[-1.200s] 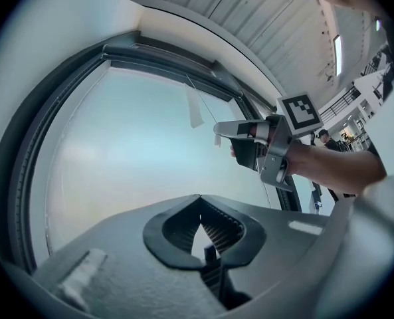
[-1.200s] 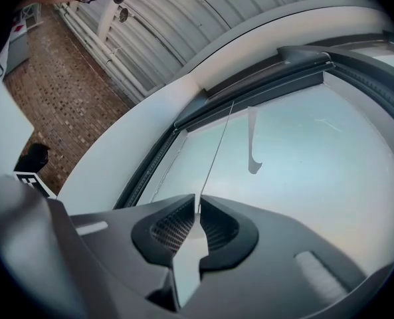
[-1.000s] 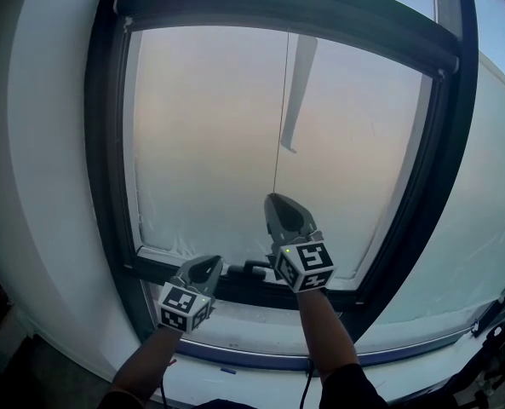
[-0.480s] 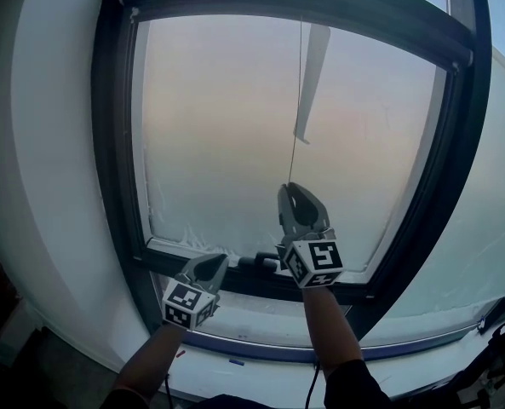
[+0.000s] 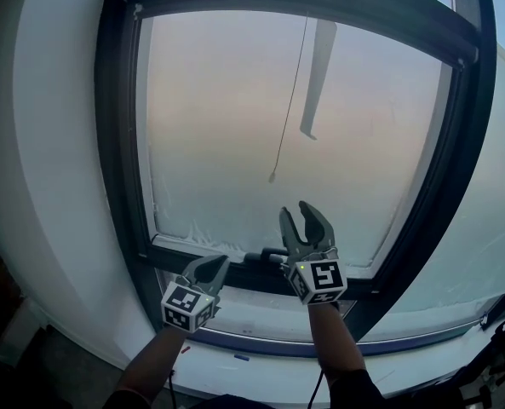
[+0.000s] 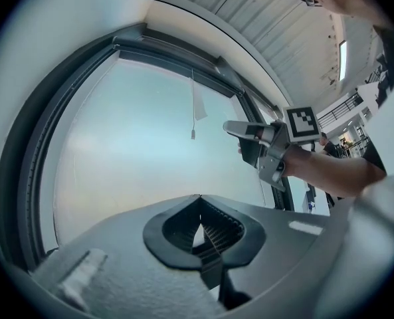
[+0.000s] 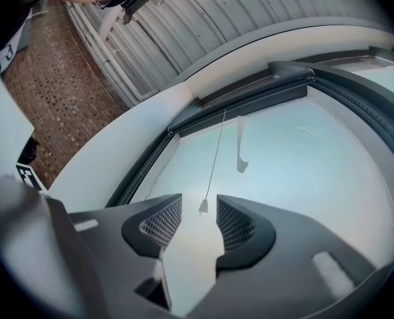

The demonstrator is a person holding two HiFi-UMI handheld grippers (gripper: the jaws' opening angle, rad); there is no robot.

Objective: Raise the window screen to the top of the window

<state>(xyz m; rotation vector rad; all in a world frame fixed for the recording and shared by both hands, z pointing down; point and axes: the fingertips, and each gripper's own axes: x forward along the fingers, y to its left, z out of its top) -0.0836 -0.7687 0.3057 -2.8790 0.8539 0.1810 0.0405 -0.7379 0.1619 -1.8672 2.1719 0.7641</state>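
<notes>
Release of the pull cord. My right gripper point(image 5: 298, 213) stands with its jaws wide apart, having just been opening. Nothing lies between the pads, and the cord point(image 5: 288, 100) hangs free above the tips, its small end weight point(image 5: 272, 177) well clear of them. My left gripper point(image 5: 208, 269) is closed on nothing, low by the bottom rail of the frame point(image 5: 116, 143) and near a dark handle point(image 5: 265, 258). The screen appears rolled into the housing point(image 5: 303, 5) across the window's top, leaving the pane point(image 5: 209, 118) bare. A pale strip point(image 5: 317, 75) hanging from the housing may be the screen's tab, though the hazy backlight keeps me from being sure. If more travel is wanted, I judge it best to let the cord hang quiet, close on it above the weight, and draw straight down along its own line. A sideways pull would likely rub the cord on the housing. The left gripper is best kept off the glass. Surroundings: a pale sill point(image 5: 261, 309) below the frame, a white wall point(image 5: 48, 143) to the left, a ribbed ceiling point(image 6: 270, 25) overhead and a brick-patterned floor point(image 7: 57, 85).
</notes>
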